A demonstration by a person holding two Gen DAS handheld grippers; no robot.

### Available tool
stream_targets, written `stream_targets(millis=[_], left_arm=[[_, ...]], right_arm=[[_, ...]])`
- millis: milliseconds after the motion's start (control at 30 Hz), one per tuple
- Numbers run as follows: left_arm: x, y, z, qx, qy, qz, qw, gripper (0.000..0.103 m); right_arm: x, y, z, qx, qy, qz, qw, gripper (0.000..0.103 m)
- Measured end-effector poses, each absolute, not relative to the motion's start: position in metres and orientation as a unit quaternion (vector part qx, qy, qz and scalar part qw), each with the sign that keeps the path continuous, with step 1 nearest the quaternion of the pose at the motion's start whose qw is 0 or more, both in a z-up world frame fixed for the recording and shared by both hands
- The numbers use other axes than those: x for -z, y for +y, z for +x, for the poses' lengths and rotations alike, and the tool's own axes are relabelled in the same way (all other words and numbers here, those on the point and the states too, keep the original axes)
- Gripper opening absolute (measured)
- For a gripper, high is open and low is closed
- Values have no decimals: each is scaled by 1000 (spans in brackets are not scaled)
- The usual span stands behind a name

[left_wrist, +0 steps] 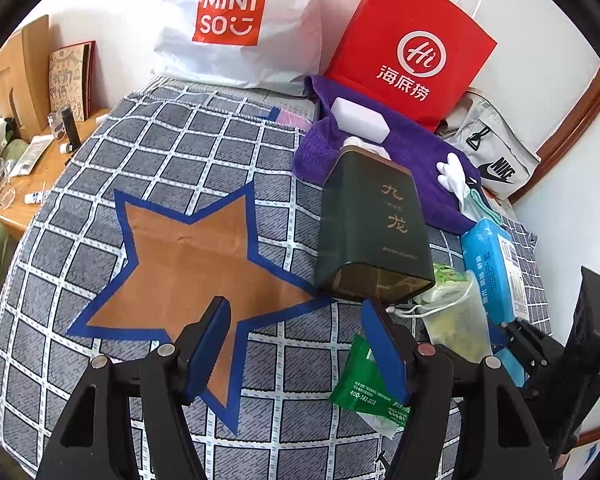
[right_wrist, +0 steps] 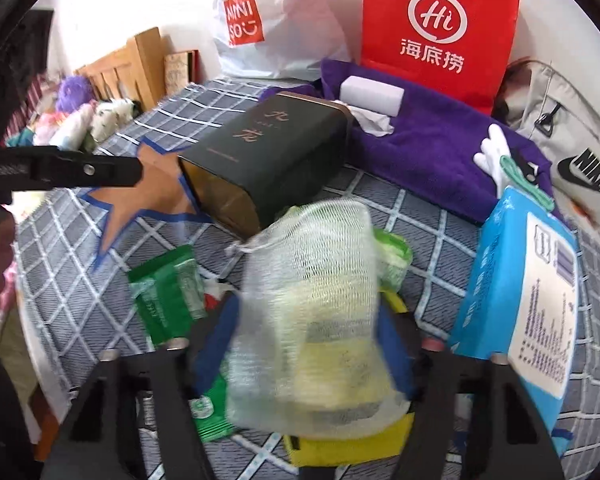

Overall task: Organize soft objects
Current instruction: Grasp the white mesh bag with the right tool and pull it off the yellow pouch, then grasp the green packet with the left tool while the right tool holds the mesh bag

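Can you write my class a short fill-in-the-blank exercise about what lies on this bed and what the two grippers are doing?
1. The white block lies on a towel whose colour is ____.
2. The patch taped to the checked cover has the shape of a ____.
3. The right gripper has the white ____ bag between its fingers.
4. The left gripper holds ____.

Missing words: purple; star; mesh; nothing

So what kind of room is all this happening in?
Most likely a bedroom: the things lie on a checked bedspread, a wooden headboard stands behind it, and a bedside table holds toiletries.
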State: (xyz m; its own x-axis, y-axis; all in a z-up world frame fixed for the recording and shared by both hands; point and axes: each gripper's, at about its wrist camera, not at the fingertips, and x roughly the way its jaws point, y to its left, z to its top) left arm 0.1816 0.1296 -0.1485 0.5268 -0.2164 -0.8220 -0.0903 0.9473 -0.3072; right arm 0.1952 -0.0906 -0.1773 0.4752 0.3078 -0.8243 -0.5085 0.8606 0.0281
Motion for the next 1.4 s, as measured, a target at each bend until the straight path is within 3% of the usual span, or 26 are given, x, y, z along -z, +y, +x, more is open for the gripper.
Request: stream_targets(millis=[133,167,200,867,1167,1400], left_arm=[[149,129,175,32,487,-160,858,66],[148,128,173,31,488,-160,858,66],[148,127,171,30,489,-160,857,66],[166,66,128,73,525,-157,833,66],[178,49,138,63,521,-205,826,64],[181,36,157,32,522,-168,836,64]], right_arm=[[177,-93,190,-244,452,-108,852,22],[174,-95,188,-252,451,-98,850,11],[171,-96,186,-256,449,-91,851,9],[142,-192,114,-197,397,3,896,7],[159,-236,100,-169,407,29,897,7],[162,-244,99,-180,400,44,897,7]])
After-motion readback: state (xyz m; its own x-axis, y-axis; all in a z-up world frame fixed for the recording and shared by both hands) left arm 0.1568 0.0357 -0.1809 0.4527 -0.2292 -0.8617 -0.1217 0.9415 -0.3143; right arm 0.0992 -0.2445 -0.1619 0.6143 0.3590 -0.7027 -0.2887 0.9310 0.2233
